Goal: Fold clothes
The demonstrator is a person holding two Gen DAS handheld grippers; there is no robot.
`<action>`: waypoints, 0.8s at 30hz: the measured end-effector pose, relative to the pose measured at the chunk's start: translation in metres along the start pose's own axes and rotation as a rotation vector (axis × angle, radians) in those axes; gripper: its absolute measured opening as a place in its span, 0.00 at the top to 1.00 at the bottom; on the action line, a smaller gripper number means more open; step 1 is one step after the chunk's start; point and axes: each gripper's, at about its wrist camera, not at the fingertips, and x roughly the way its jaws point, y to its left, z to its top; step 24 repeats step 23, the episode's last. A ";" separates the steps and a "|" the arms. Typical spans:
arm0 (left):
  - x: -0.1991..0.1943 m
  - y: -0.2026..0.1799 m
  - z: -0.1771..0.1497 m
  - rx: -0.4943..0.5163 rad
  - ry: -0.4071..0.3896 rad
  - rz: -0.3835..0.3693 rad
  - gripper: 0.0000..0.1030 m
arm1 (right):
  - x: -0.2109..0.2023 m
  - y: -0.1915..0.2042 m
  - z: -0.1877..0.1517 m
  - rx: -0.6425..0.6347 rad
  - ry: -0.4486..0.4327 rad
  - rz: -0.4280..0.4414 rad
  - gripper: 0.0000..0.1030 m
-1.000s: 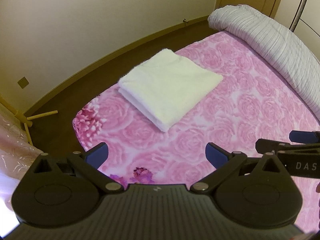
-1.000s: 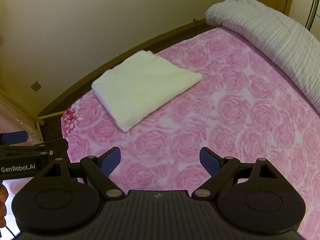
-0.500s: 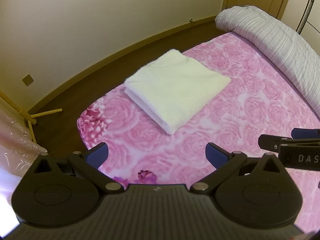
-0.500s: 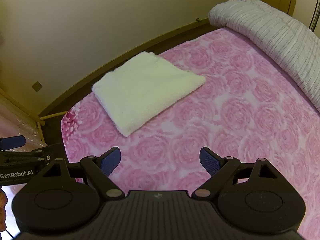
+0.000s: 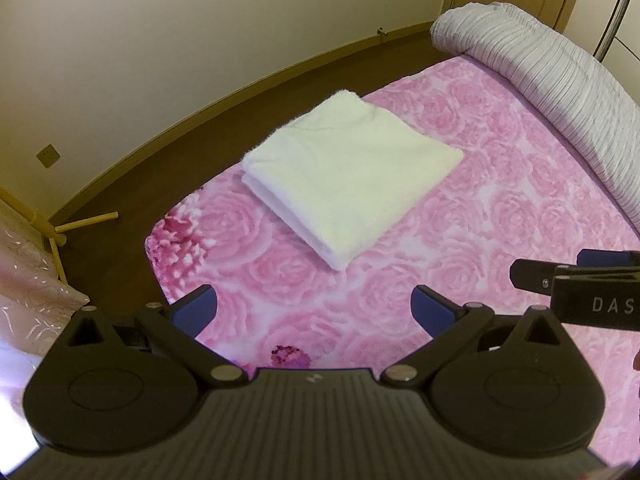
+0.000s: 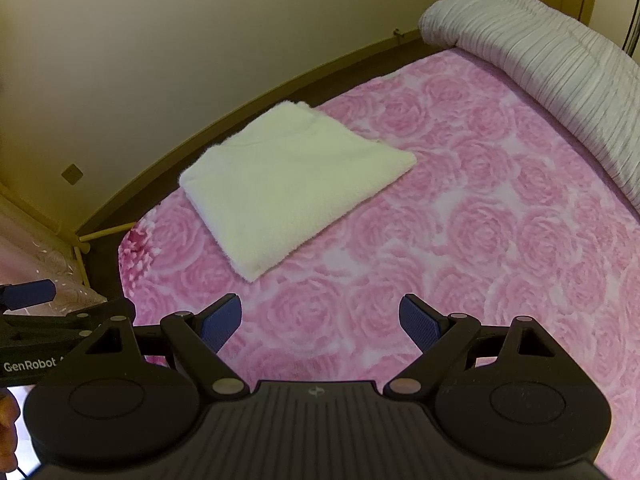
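Jaws of the left gripper (image 5: 314,306) stand wide apart with nothing between the blue pads, only pink rose-patterned bedspread (image 5: 500,216) showing through the gap. The right gripper (image 6: 320,318) is spread just as wide and equally empty. Each tool shows at the edge of the other's view, so the two ride side by side, both tipped steeply down at the bed.

Ahead of both lies the white folded garment (image 5: 352,172), flat on the bedspread near the bed's far edge, well apart from either gripper. Its nearest corner points back toward the grippers. From the left view that corner sits almost straight ahead; from the right view the garment (image 6: 296,184) lies ahead and to the left. I judge the left gripper the nearer of the two. The bundle sits diagonally, its long axis running from the near-left edge up toward the right, with the stacked layers showing along the left side. It already looks neatly squared, so the folding seems largely done. A grey ribbed duvet (image 5: 560,92) is rolled up along the right side of the bed.

Compared with a second ago, the garment sits a little lower and larger in both views: both grippers have drifted closer to it and slightly downward. The jaws are just as wide as before, and the garment itself has not shifted on the bed.
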 end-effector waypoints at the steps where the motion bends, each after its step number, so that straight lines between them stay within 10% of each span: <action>1: 0.002 0.000 0.001 0.003 0.002 0.004 0.01 | 0.002 0.000 0.001 0.001 0.002 0.000 0.14; 24: 0.027 0.003 0.030 0.012 -0.028 0.053 0.01 | 0.033 -0.003 0.029 0.012 0.034 0.002 0.14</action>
